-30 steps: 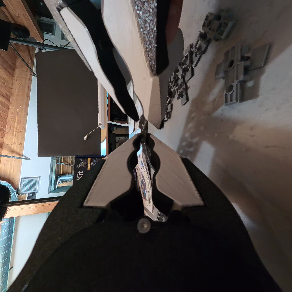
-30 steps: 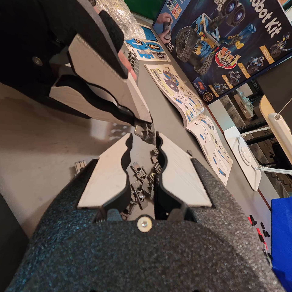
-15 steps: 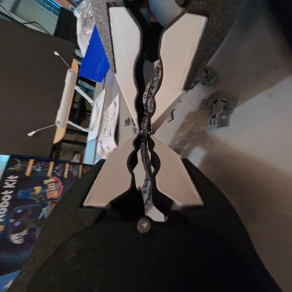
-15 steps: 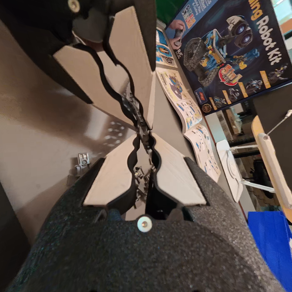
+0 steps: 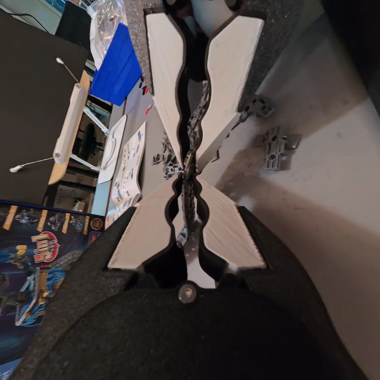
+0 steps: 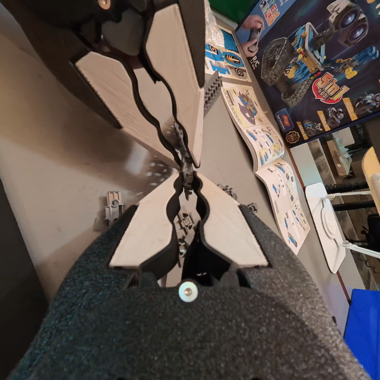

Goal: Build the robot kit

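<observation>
OK, we see left gripper point(image 5: 188, 178) and right gripper point(image 6: 188, 174) tip to tip, each clamped on one grey plastic track-link strip point(image 5: 190, 197), seemingly shared, above the grey table point(image 5: 308, 205).

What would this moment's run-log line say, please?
left gripper: shut on track strip | right gripper: shut on track strip | tips meet above table

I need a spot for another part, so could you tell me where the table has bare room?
The table is bare beyond the lone grey part, away from the booklet. It is crowded where the loose grey pieces lie under the left gripper and right gripper, both clamped on a track strip.
</observation>
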